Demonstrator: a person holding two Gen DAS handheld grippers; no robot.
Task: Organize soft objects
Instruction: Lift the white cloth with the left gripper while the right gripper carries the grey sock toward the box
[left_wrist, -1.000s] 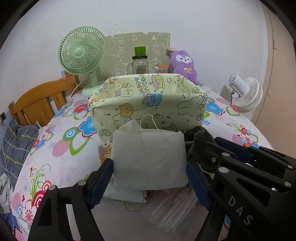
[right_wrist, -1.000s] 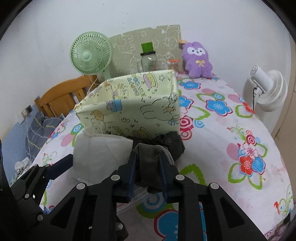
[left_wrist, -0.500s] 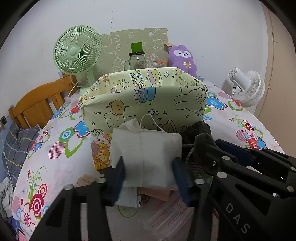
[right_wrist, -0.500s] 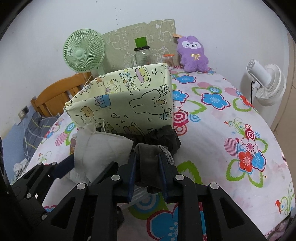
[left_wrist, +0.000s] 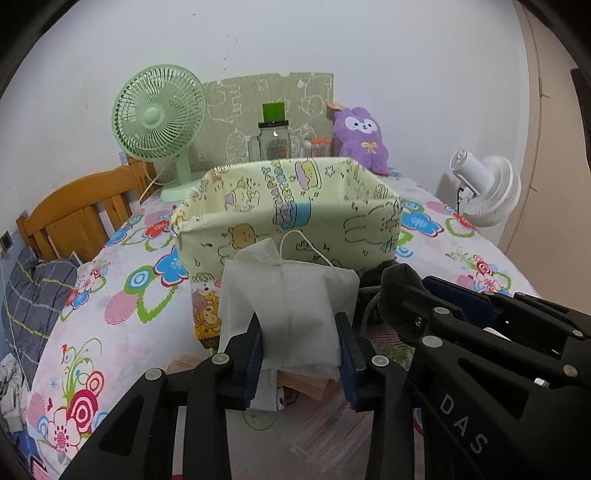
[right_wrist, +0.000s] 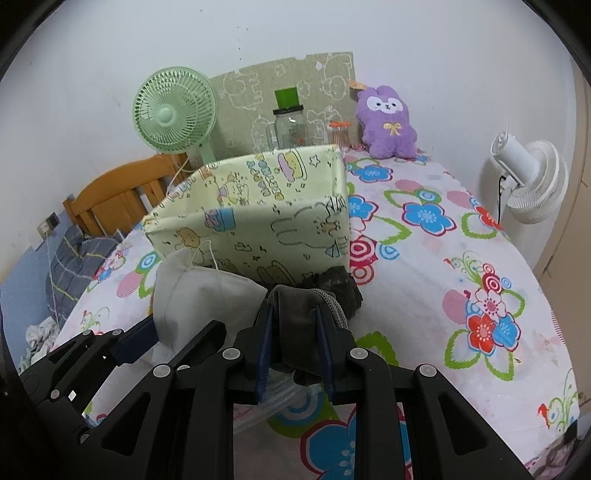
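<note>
Left wrist: fabric bin (left_wrist: 295, 221) behind white pouch (left_wrist: 288, 306).

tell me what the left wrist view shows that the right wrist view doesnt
Only the left wrist view shows the open inside of the fabric bin, the cartoon-print item and the left claw closed on the white pouch. Only the right wrist view shows the right claw clamping the dark grey cloth. Both show the pouch, bin, green fan and purple plush.
</note>
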